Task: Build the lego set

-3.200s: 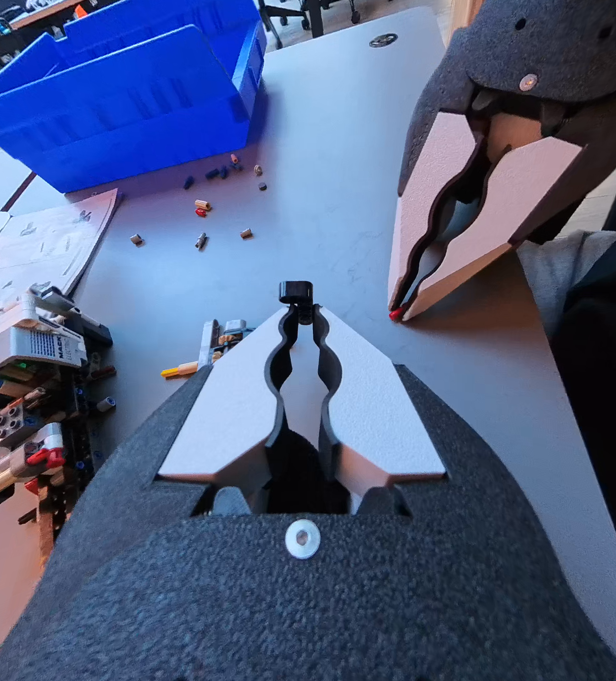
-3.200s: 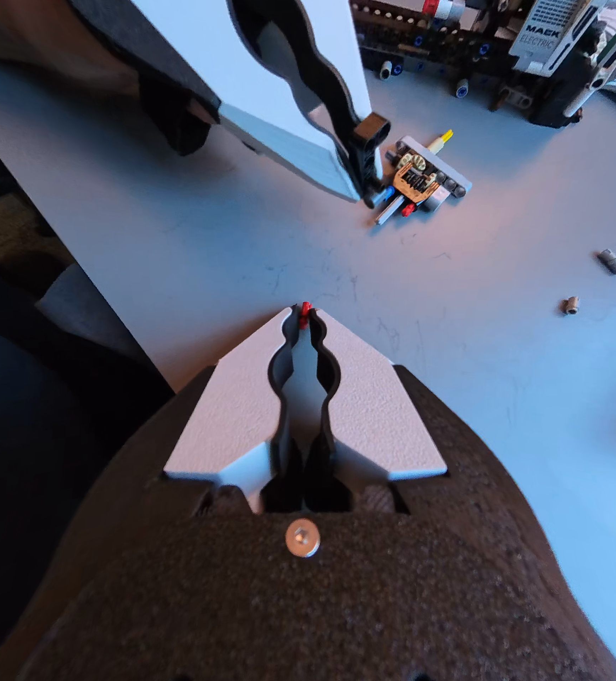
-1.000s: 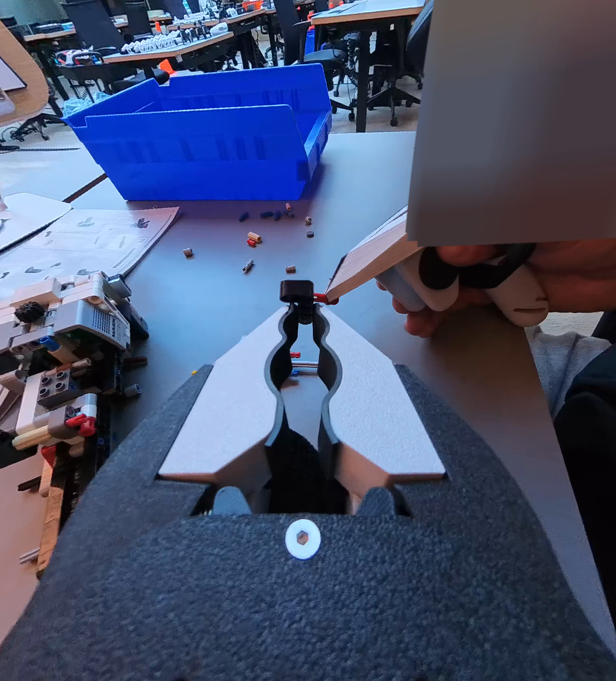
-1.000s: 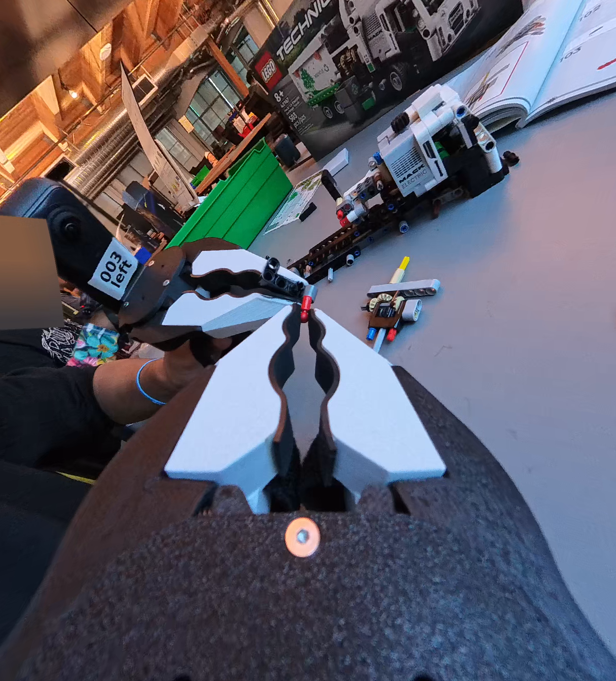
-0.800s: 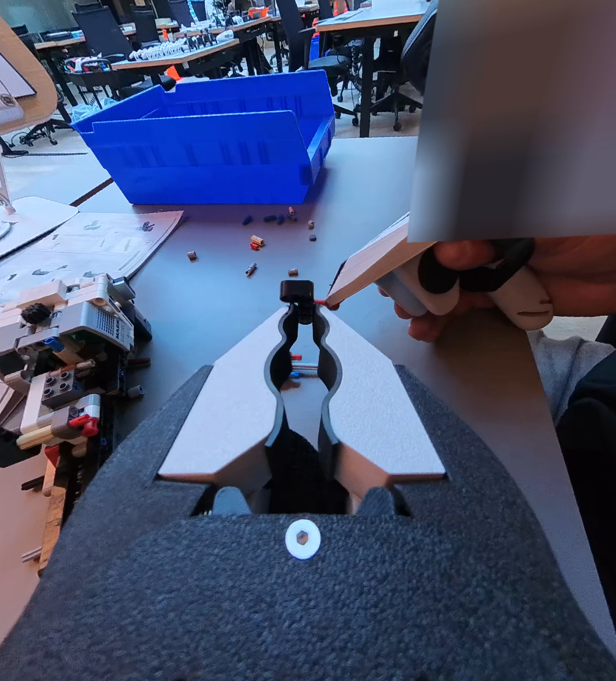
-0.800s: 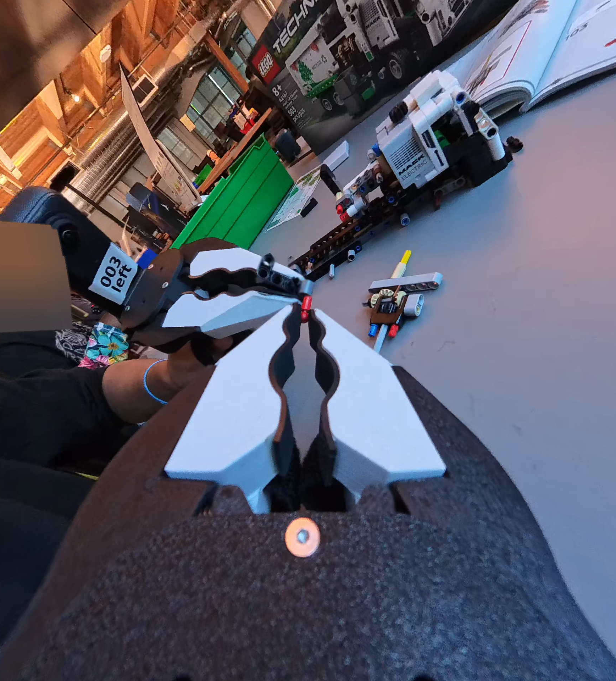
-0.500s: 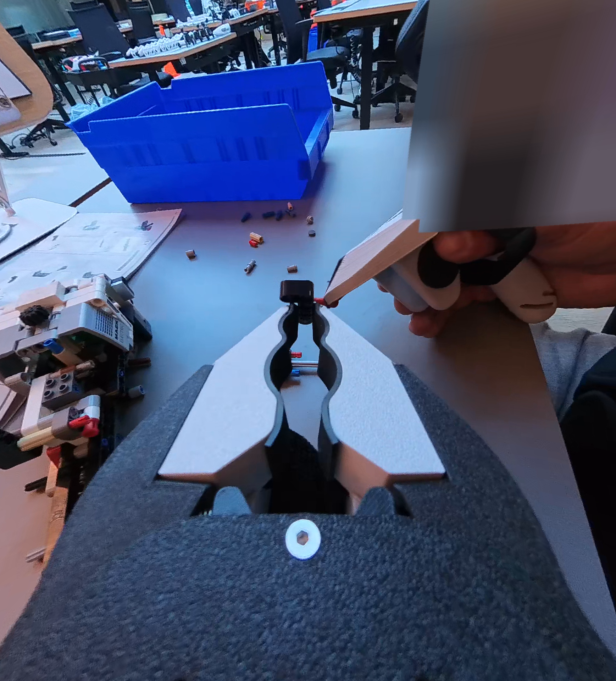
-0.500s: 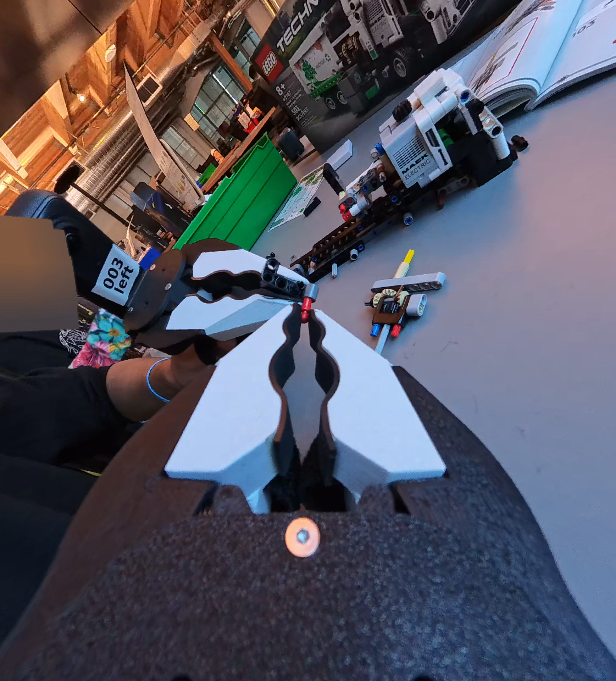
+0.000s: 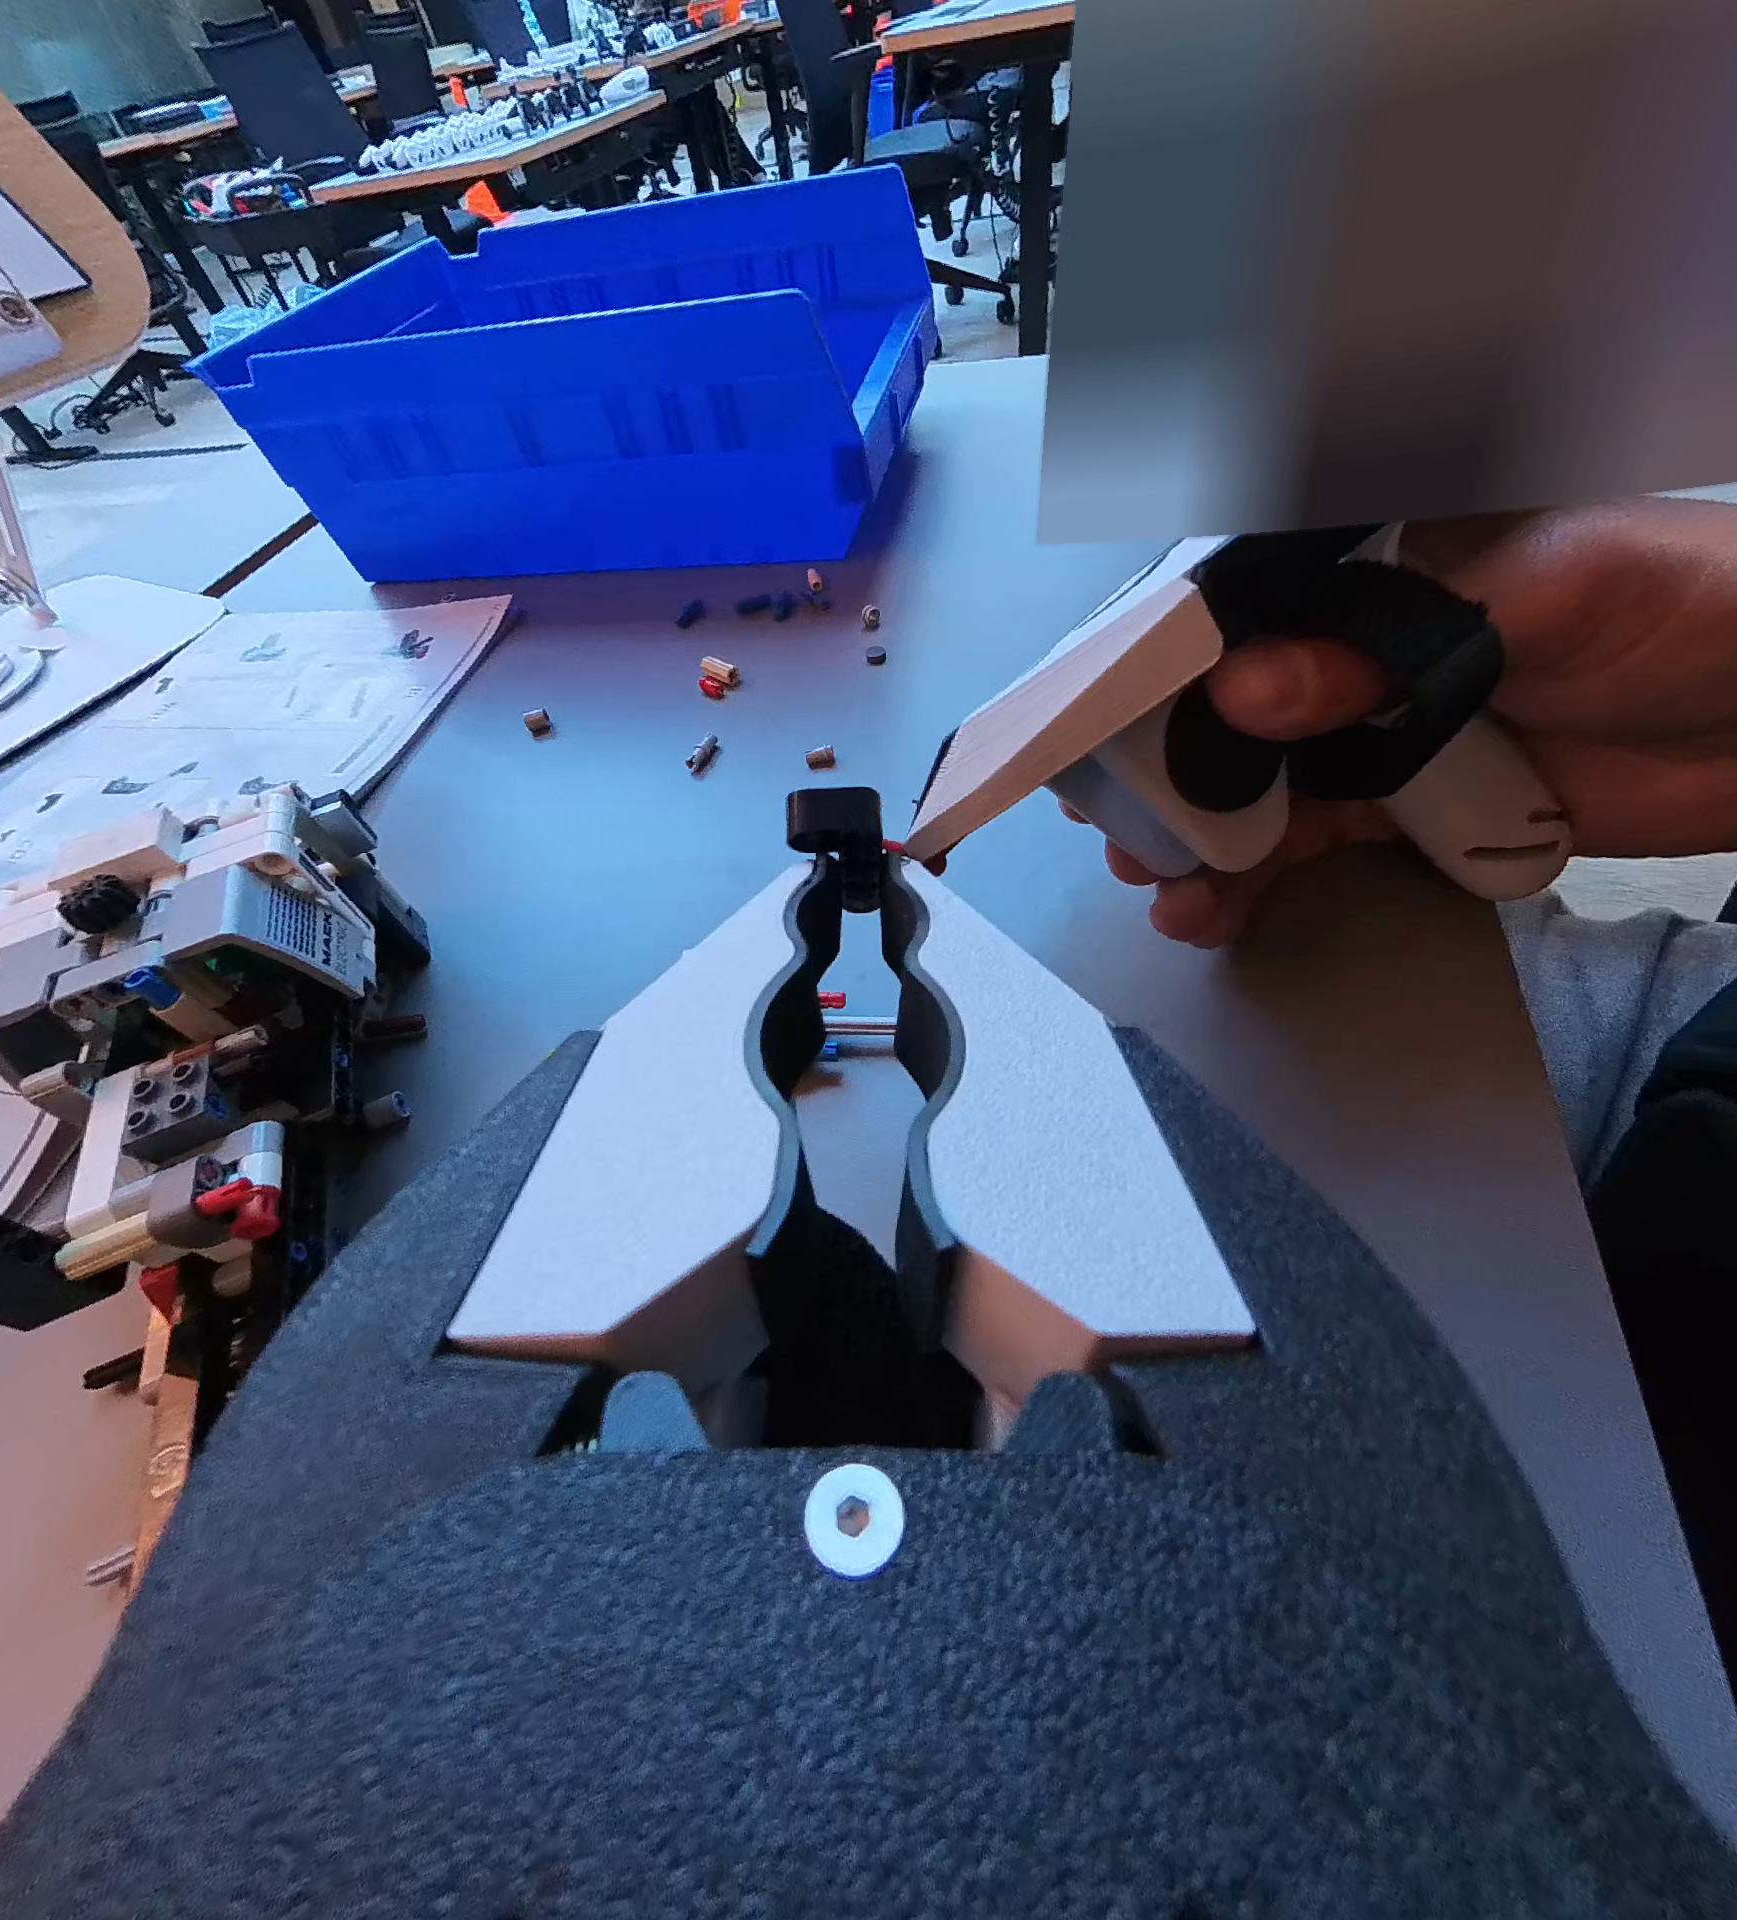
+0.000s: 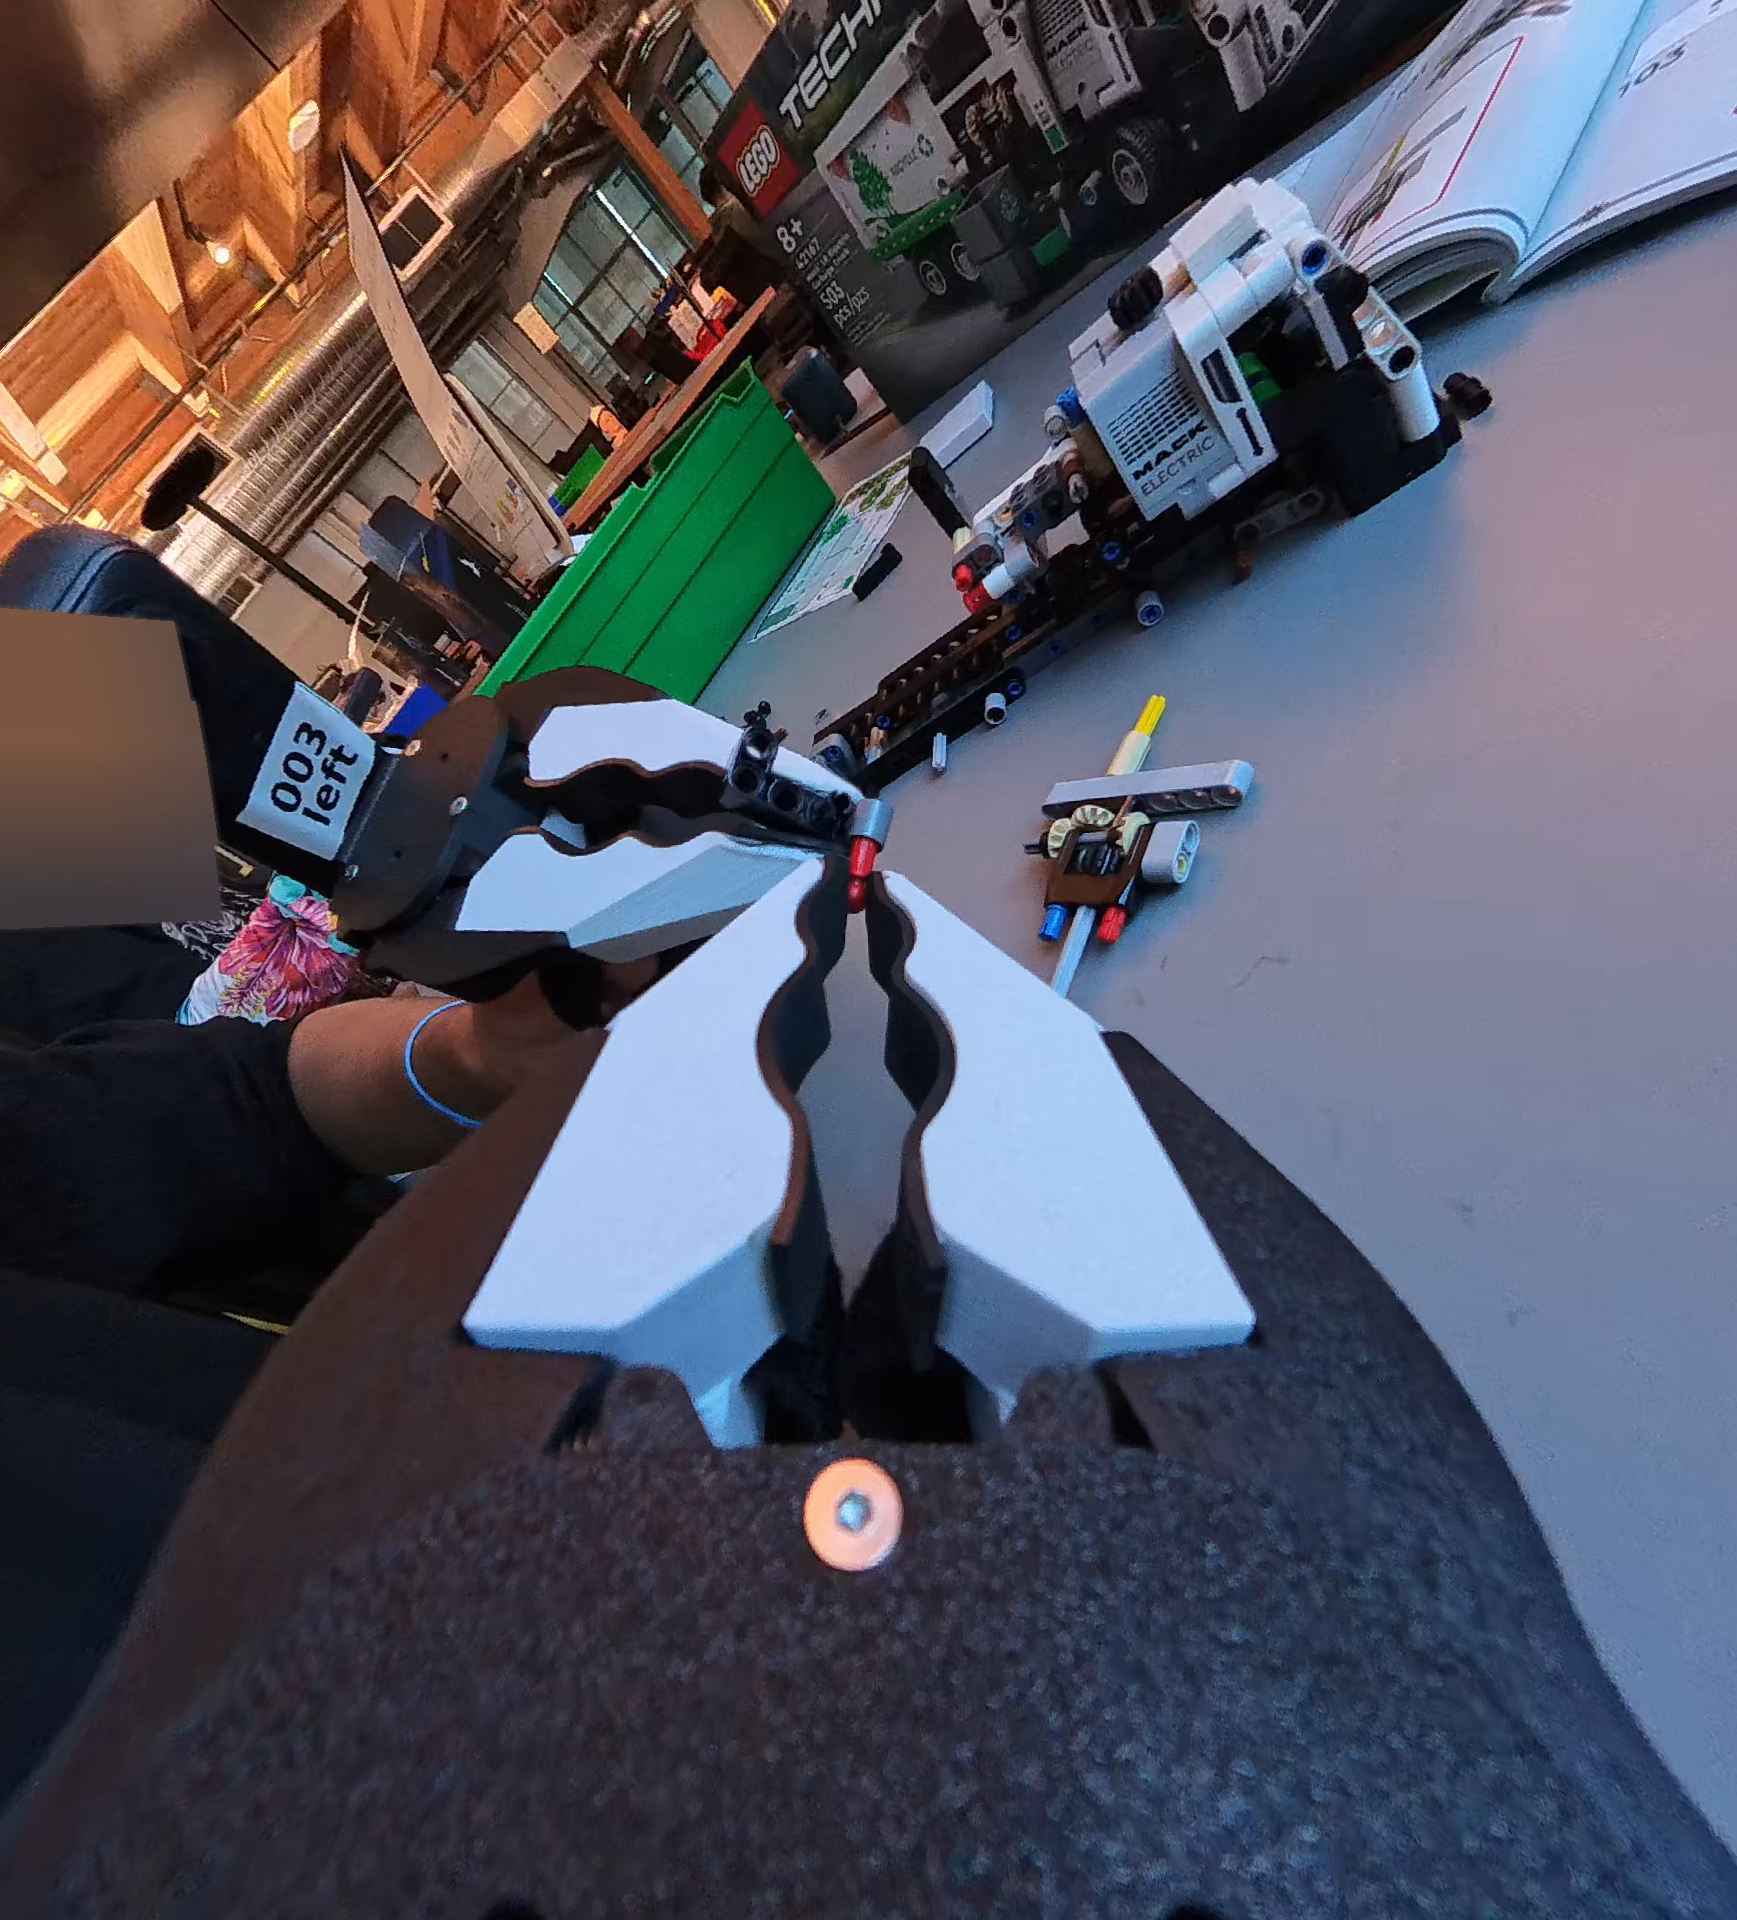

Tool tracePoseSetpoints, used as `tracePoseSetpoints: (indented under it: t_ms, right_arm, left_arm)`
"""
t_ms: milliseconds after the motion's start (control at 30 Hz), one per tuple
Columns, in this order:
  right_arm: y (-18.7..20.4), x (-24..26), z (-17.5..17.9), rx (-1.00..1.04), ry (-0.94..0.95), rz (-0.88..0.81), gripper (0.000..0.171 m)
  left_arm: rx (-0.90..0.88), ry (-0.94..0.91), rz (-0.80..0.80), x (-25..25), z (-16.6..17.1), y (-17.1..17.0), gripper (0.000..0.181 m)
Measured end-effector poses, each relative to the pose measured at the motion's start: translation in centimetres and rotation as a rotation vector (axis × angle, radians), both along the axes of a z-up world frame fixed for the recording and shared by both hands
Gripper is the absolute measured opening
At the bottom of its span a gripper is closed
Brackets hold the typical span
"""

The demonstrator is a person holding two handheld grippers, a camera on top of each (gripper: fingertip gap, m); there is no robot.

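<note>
My left gripper (image 9: 856,883) is shut on a black lego beam (image 9: 836,821), held above the grey table; it also shows in the right wrist view (image 10: 822,821) with the beam (image 10: 786,795) and a grey connector at the beam's end. My right gripper (image 10: 856,888) is shut on a small red pin (image 10: 859,868) whose far end meets that connector. In the left wrist view the right gripper's fingertips (image 9: 931,831) touch the beam's right side. The part-built white and grey truck (image 9: 189,997) lies at the left, and in the right wrist view (image 10: 1207,436) it lies far right.
A blue bin (image 9: 583,416) stands at the back with several small pins (image 9: 718,675) scattered before it. Instruction sheets (image 9: 303,686) lie at the left. A small sub-assembly (image 10: 1113,842), a green bin (image 10: 677,561), the set's box (image 10: 947,177) and an open manual (image 10: 1570,156) lie beyond. The grippers are tip to tip, or close to it.
Both grippers stay shut and joined at the tips. The right gripper's view has swung slightly, with the truck and sub-assembly shifting right. The pin stays against the connector.
</note>
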State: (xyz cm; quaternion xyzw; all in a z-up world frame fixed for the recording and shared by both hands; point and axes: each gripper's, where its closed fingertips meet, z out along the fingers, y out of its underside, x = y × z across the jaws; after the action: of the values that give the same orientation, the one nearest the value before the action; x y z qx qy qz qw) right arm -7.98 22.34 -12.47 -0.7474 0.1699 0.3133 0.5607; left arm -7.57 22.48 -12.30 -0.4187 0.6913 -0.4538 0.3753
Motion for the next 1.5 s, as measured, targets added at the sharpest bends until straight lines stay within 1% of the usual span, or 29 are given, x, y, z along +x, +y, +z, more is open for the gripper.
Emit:
tracePoseSetpoints:
  t_ms: [233, 433, 767, 967, 1067, 1367, 1500]
  right_arm:
    - [-0.2, -0.2, 0.0, 0.001, 0.027, 0.036, 0.002]
    - [-0.7, -0.9, -0.1, -0.013, 0.091, 0.120, 0.002]
    - [-1.3, -1.8, -0.2, -0.048, 0.216, 0.258, 0.002]
    - [-1.1, -1.5, -0.5, -0.058, 0.177, 0.220, 0.002]
    - [-0.9, -1.3, -0.8, -0.058, 0.122, 0.184, 0.002]
    - [-0.7, -0.9, -1.0, -0.063, 0.077, 0.137, 0.002]
    - [-0.7, -0.9, -1.0, -0.063, 0.082, 0.136, 0.002]
  left_arm:
    - [0.075, -0.030, -0.040, -0.2, 0.0, -0.3, 0.005]
    - [0.159, -0.067, -0.131, -0.7, 0.0, -0.7, 0.005]
    - [0.149, -0.063, -0.282, -1.6, -0.3, -1.2, 0.005]
    - [0.130, -0.039, -0.251, -1.3, -0.6, -1.0, 0.005]
    - [0.134, -0.028, -0.233, -1.2, -0.8, -0.9, 0.005]
    - [0.097, 0.013, -0.179, -0.7, -1.1, -0.7, 0.005]
    - [0.101, 0.012, -0.189, -0.9, -1.1, -1.0, 0.005]
